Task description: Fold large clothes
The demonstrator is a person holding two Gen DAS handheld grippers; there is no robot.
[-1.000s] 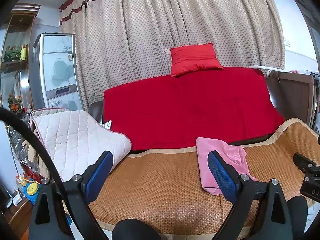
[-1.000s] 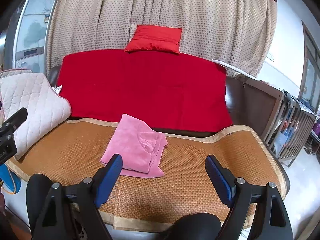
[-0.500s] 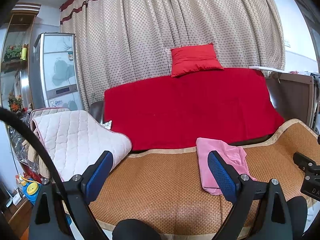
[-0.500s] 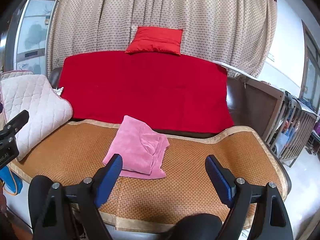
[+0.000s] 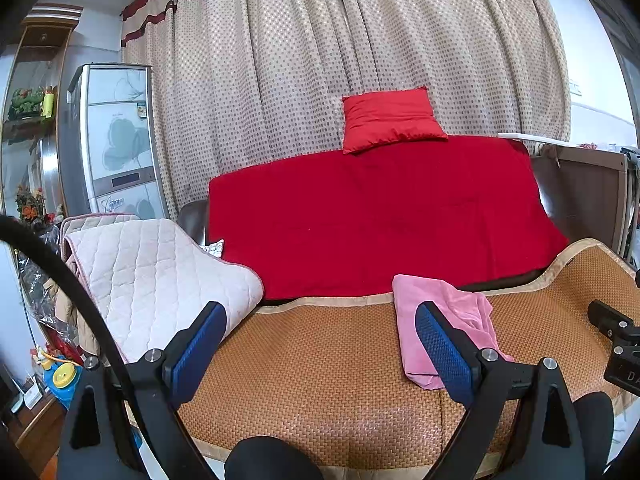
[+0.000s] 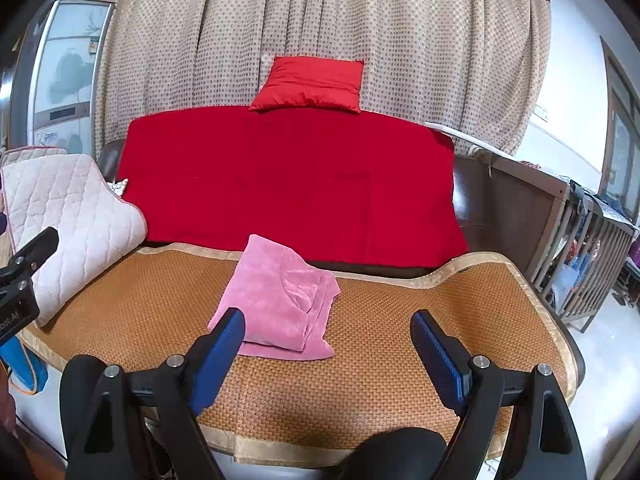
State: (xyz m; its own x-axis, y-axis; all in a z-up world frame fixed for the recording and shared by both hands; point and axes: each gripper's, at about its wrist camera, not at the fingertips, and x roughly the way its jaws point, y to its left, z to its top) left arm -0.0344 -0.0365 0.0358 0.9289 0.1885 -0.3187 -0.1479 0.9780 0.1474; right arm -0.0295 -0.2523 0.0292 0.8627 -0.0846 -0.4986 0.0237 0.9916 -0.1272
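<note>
The dotted beige curtain (image 6: 320, 32) fills the whole far wall at twelve o'clock, top to bottom behind the sofa. Below it a red blanket (image 6: 292, 176) is spread over the sofa back, and the seat is covered by a woven orange-brown mat (image 6: 380, 352) with a pale border that runs across from nine to three o'clock. At ten o'clock stands a tall cabinet with frosted floral panels (image 5: 116, 140). A white quilted pad (image 5: 156, 280) is draped over the sofa arm at nine o'clock, its lower edge touching the mat. A small red cushion (image 6: 312, 86) sits on top of the sofa back, leaning against the curtain.

The folded pink garment (image 6: 280, 300) lies flat on the mat, about at its middle, its far corner just at the red blanket's hem. From the right gripper (image 6: 328, 344) it sits at eleven o'clock, just beyond the left fingertip; from the left gripper (image 5: 320, 340) it lies at two o'clock, partly behind the right finger.

Both grippers stand with their blue-padded jaws spread wide and nothing between them, hovering over the near edge of the mat, well clear of the garment.
</note>
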